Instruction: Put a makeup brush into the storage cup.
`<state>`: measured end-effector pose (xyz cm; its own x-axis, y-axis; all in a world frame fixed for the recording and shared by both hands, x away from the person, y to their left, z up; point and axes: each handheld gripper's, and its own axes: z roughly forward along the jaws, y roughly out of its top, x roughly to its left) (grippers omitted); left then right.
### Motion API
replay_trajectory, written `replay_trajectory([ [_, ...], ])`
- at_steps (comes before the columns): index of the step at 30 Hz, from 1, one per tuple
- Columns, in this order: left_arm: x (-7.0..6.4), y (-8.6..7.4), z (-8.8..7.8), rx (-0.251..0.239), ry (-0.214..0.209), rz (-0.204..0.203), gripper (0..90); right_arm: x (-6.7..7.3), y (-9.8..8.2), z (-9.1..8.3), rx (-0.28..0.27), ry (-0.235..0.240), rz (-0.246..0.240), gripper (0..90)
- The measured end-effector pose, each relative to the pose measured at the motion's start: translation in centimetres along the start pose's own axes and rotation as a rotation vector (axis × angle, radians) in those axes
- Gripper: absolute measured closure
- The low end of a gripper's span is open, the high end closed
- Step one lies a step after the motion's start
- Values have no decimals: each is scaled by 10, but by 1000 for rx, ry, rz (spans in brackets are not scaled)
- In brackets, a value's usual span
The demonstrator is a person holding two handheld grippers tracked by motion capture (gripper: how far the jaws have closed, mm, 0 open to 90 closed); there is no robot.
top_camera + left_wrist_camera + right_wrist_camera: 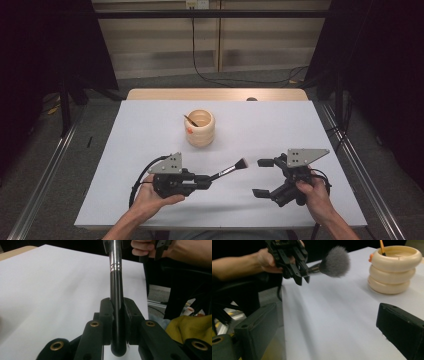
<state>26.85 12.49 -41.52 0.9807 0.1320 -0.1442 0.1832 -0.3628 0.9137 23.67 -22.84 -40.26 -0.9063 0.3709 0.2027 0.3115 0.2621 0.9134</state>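
Holder (200, 129) mid-table (150, 125); brush (231, 170) before it, between grippers.

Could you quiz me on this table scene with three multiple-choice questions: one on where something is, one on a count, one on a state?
1. Where does the cream holder stand?
A. Beyond both grippers, mid-table
B. At the table's near edge
C. On the floor

2. How many stacked rings form the holder?
A. One
B. Three
C. Six

3. How is the left gripper?
A. Wide open
B. Lying on the table
C. Shut on the makeup brush

Answers: 1 A, it stands farther up the high view than the grippers; 2 B, the right gripper view shows three rings; 3 C, its fingers clamp the brush's handle.
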Motion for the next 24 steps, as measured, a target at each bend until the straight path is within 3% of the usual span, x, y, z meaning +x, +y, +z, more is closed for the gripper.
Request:
replay_trajectory([
  [5, -2, 1, -1, -30, 4, 6, 794, 2, 4, -5, -90, 45, -19, 40],
  [8, -3, 2, 0, -46, 0, 13, 794, 4, 7, -6, -121, 27, -49, 39],
  [10, -4, 3, 0, -54, -4, 15, 794, 4, 8, -5, -123, 42, -36, 41],
  [15, -6, 3, 2, -75, -4, 10, 794, 6, 11, 1, -116, 13, -34, 31],
  [19, -7, 6, 5, -72, -12, 17, 794, 7, 18, 7, -110, 22, -39, 48],
  [24, -8, 9, 7, -73, -17, 23, 794, 3, 26, 17, -98, 60, -48, 208],
])
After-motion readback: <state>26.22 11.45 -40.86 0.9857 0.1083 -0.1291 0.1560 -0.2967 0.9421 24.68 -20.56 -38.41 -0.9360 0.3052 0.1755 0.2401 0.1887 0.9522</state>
